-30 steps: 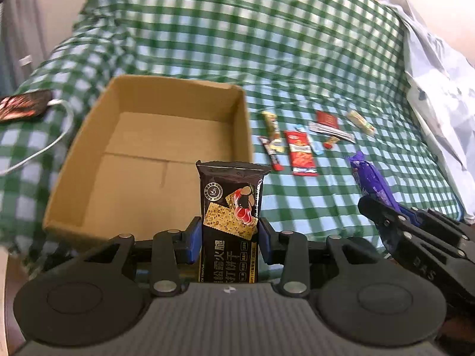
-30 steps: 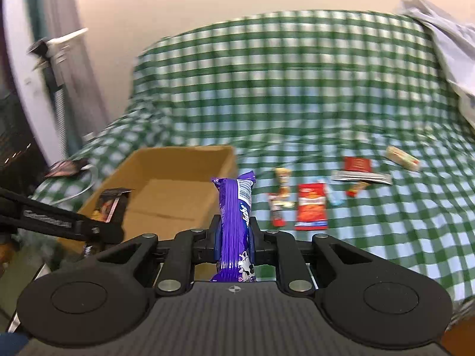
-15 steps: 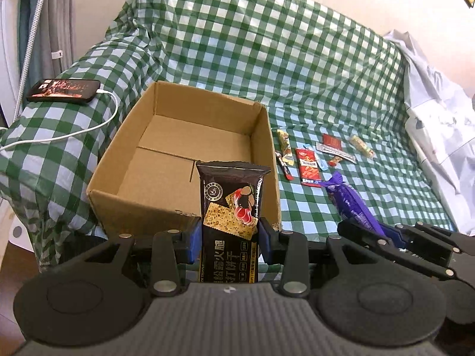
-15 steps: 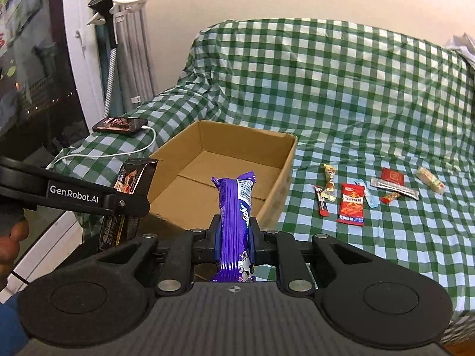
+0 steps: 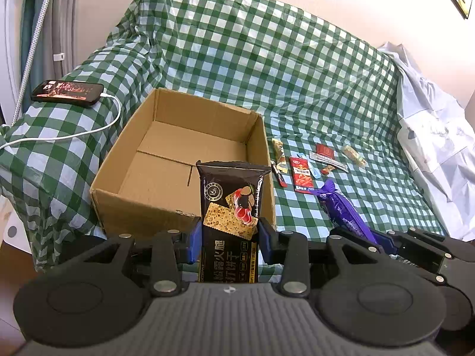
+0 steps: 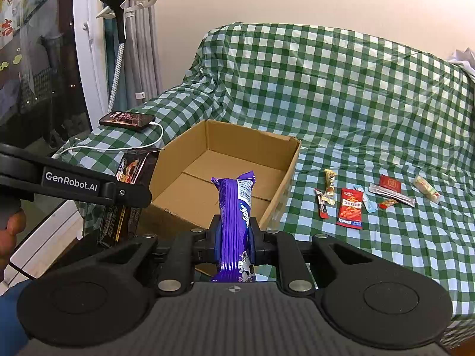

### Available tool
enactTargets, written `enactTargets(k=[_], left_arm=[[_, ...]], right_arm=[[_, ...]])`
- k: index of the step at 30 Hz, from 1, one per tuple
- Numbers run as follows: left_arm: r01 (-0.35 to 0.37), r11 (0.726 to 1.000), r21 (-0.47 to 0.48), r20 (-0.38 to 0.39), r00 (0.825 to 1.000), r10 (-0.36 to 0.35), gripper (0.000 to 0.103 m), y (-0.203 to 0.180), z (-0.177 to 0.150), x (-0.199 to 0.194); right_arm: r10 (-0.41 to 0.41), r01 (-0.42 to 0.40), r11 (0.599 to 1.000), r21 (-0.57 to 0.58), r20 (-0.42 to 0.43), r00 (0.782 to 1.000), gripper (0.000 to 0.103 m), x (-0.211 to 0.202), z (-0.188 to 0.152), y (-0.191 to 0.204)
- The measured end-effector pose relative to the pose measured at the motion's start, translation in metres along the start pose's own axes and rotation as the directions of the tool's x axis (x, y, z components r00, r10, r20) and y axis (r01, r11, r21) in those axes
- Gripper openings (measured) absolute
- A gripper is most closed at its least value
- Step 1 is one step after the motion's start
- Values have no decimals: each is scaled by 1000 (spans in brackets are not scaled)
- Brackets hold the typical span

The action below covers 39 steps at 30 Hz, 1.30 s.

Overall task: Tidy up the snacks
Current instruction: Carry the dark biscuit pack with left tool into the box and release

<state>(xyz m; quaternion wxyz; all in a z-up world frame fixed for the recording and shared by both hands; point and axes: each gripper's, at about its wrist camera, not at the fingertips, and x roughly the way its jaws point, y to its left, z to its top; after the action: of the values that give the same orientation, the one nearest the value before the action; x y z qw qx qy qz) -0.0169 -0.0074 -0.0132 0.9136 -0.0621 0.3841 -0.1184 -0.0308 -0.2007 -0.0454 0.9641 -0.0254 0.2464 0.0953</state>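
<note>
My left gripper (image 5: 230,238) is shut on a black cracker packet (image 5: 230,204), held upright in front of the near wall of the open cardboard box (image 5: 142,207). My right gripper (image 6: 234,235) is shut on a purple snack packet (image 6: 236,207), held upright before the same box (image 6: 285,184). The box interior shows bare cardboard. The purple packet (image 5: 344,210) and right gripper appear at the right of the left wrist view. The black packet (image 6: 127,195) and left gripper appear at the left of the right wrist view. Several small snacks, among them a red packet (image 6: 350,207), lie on the checked cloth right of the box.
A green-checked cloth (image 5: 267,68) covers the sofa. A phone (image 5: 68,92) with a white cable lies on the left armrest. A white cloth (image 5: 439,148) is heaped at the right. A window and a stand (image 6: 118,44) are at the far left.
Both grippers have pulled back and away from the box with their packets still held. The box and the snacks look smaller and farther off.
</note>
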Motion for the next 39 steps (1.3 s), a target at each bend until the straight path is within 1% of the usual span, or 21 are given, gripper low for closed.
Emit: enactTargets(k=[8, 14, 25, 32, 39], left_arm=[[-3, 1000, 5, -13, 1000, 3, 43, 1, -3, 2], [-8, 1000, 4, -31, 999, 8, 43, -1, -4, 6], [-26, 1000, -11, -86, 996, 25, 43, 0, -5, 19], [-42, 999, -20, -122, 992, 39, 43, 3, -5, 28], [-47, 999, -15, -133, 990, 45, 43, 2, -5, 34]], right_arm=[[5, -5, 1000, 6, -4, 1000, 18, -1, -2, -2], [8, -8, 1000, 23, -17, 1000, 18, 7, -4, -7], [16, -14, 999, 50, -43, 999, 18, 14, -6, -14], [23, -18, 998, 65, -70, 997, 18, 20, -9, -17], [31, -23, 996, 81, -101, 994, 18, 28, -13, -20]])
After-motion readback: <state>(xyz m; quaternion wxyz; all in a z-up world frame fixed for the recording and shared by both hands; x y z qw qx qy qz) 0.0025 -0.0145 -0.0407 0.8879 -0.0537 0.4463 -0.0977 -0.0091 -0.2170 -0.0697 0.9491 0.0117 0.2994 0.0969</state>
